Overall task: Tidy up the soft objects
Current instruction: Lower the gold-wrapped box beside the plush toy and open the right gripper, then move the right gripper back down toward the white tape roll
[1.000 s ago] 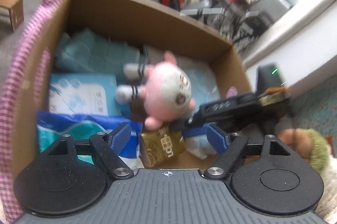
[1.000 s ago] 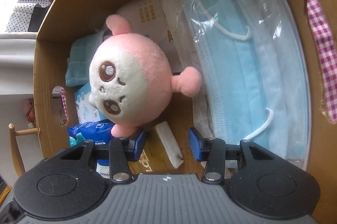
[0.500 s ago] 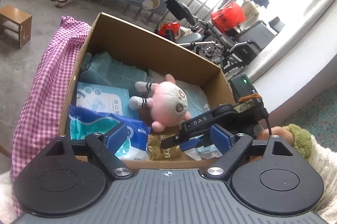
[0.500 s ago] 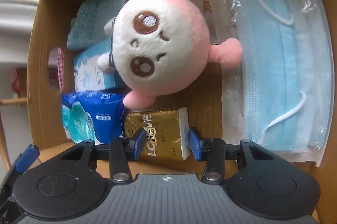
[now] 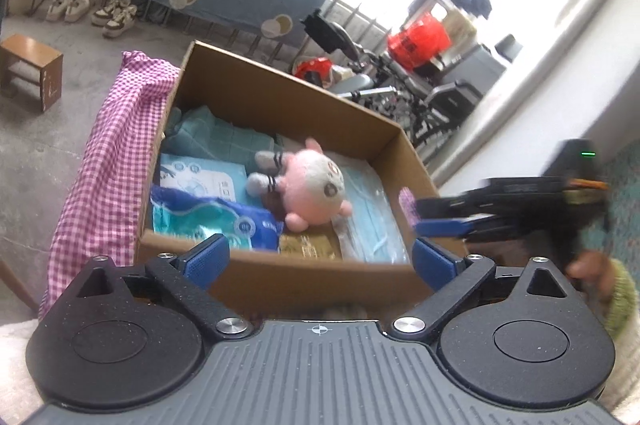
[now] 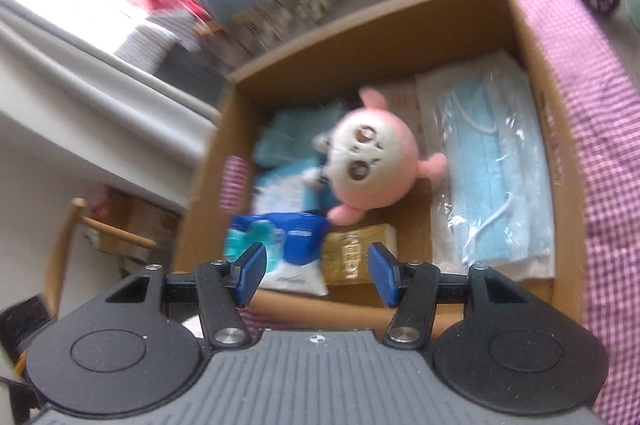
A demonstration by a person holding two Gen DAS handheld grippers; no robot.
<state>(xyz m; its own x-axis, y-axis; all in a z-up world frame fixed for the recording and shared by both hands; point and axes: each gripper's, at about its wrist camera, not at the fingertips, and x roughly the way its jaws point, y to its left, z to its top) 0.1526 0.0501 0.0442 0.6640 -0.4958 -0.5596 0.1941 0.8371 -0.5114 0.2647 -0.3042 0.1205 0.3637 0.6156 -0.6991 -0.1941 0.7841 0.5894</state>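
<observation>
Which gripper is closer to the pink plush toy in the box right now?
Right, by a little. The right gripper hangs just above the box's near edge, the pink plush toy below it. The left gripper sits outside the near wall. Both empty, jaws opening.

Both handheld tools match: the left black two-finger gripper (image 5: 320, 259) and right black two-finger gripper (image 6: 316, 271) carry blue ribbed pads, silver pivot screws, ridged grey housings, round black discs. There's a fuzzy green-and-cream sleeve cuff (image 5: 622, 301).

box (image 5: 304, 97): brown | plush (image 5: 310, 187) inside: pink, white face | masks (image 6: 496, 169) inside: pale blue | cloth (image 5: 104, 169) beside box: pink-white gingham
</observation>
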